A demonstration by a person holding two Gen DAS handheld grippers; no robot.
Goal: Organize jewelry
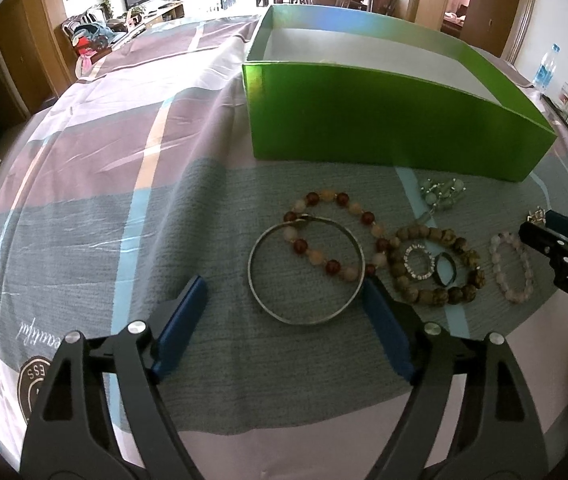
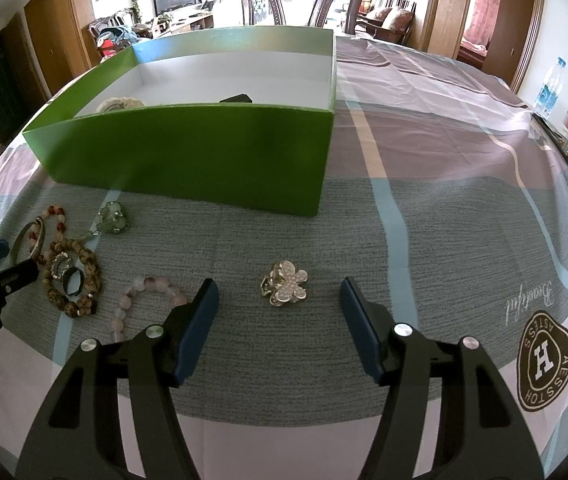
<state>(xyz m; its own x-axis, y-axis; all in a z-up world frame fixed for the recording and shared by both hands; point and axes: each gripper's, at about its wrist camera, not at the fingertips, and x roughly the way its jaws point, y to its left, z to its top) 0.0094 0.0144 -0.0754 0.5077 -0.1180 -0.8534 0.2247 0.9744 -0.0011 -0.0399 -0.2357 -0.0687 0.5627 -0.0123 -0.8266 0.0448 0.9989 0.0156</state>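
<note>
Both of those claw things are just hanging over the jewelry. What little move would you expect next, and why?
Probably the right gripper drops straight down and closes on the butterfly clip. Its jaws are open, the clip lies alone on the cloth directly ahead of them, and the green box waits behind it. The left gripper, also open, faces a metal bangle overlapping a beaded bracelet, a harder pick.

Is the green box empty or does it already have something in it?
Not empty. Over the green box's front wall, the right wrist view shows a pale beaded piece and a dark item on its white floor.
</note>
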